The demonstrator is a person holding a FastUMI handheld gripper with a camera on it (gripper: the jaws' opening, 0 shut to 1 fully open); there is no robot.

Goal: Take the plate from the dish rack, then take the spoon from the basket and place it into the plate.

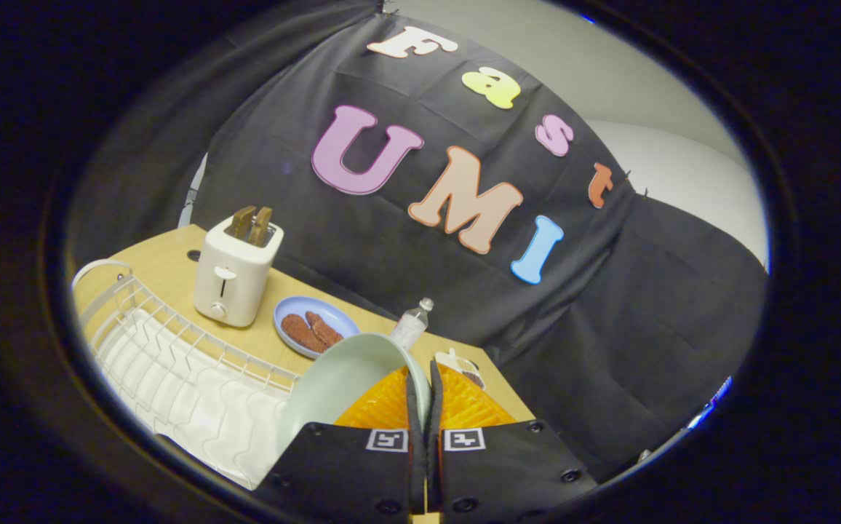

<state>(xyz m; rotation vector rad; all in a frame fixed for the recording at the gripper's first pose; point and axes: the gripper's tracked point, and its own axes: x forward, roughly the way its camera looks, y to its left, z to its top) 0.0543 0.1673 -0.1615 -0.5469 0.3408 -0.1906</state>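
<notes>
So right now I've got the gripper (pixel 420 389) pinched nearly closed on the rim of the pale green plate (pixel 344 386). Both fingers squeeze the edge, one either side, so the plate hangs tilted and edge-on ahead of me, just past the white wire dish rack (pixel 173 364). My guess is the thin-rim pinch is the only way to get it out of the rack slots, which is why it's riding at that angle instead of flat.

Under the fingers there's an orange basket (pixel 457 407). That's presumably where the spoon lives, but I can't make one out from here, the plate and fingers cover most of it.

Count of stuff on the wooden table (pixel 166 269): one white toaster (pixel 235 273) with two slices of toast sticking up, one blue plate (pixel 315 327) with what looks like two brownish pieces of food on it, one clear water bottle (pixel 412 324), and some small white thing behind the basket I can't identify.

Plate part looks about half done, it needs setting down flat somewhere.
</notes>
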